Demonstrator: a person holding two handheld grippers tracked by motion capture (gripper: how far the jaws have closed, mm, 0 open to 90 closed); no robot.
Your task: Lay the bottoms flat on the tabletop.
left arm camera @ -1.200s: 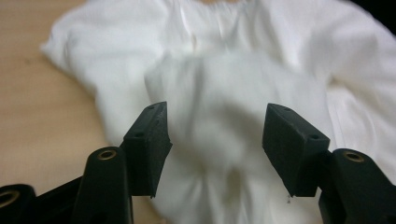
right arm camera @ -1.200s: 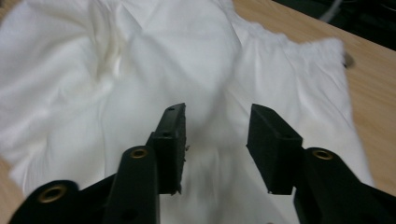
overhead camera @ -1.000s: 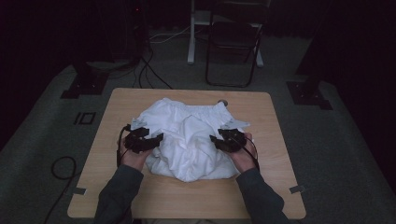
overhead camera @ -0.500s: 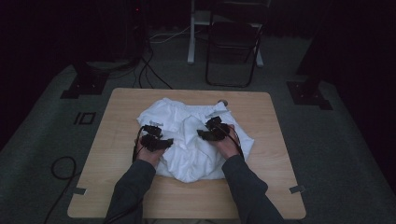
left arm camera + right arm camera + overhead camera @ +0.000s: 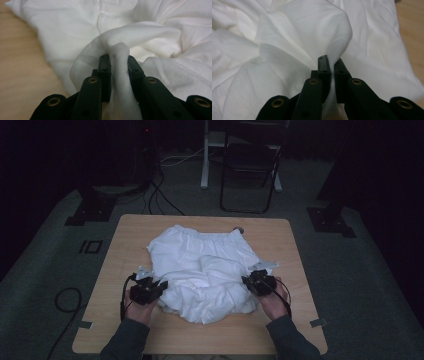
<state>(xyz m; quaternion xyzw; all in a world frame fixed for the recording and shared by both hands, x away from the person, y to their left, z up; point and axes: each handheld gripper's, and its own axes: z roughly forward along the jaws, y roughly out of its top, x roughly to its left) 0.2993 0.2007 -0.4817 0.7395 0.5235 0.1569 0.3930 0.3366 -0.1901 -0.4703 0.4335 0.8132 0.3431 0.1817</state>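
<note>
A white garment [image 5: 205, 267] with an elastic waistband at its far edge lies crumpled on the wooden table [image 5: 125, 237]. My left gripper [image 5: 157, 289] grips its near left edge, shut on a thick fold of the white cloth [image 5: 119, 53] between its jaws. At the near right edge my right gripper [image 5: 250, 281] is shut on a pinched fold of the same cloth [image 5: 332, 42]. Both hands rest near the table's front.
A black folding chair [image 5: 250, 167] and a white stand leg [image 5: 205, 155] are on the grey carpet beyond the table. Black stand bases [image 5: 92, 210] [image 5: 330, 220] flank the far corners. Cables [image 5: 65, 300] trail on the floor at the left.
Both grippers have drawn back toward the table's front and apart, pulling the near part of the garment with them. More of the waistband side now lies spread at the far end.
</note>
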